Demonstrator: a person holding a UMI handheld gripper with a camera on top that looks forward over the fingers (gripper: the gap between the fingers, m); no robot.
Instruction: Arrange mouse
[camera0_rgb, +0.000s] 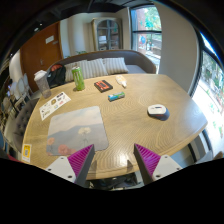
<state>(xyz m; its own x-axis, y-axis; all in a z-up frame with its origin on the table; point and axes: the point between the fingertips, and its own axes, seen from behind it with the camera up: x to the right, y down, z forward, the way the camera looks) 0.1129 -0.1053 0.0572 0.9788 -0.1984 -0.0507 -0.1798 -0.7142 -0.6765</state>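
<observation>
Clutter is spread thin on the wooden counter (120, 115) I see from the gripper (110, 160), whose fingers stand apart with nothing between them. A translucent mat (76, 128) lies just ahead of the left finger. Beyond it sit a printed sheet (54, 104), a green bottle (78, 77), a clear jug (42, 81), a dark red booklet (103, 86) and a small blue item (117, 96). The mouse (157, 110), white and rounded, rests well off to the right near the counter's edge; I cannot tell which way it points. A sofa (100, 66) stands behind.
</observation>
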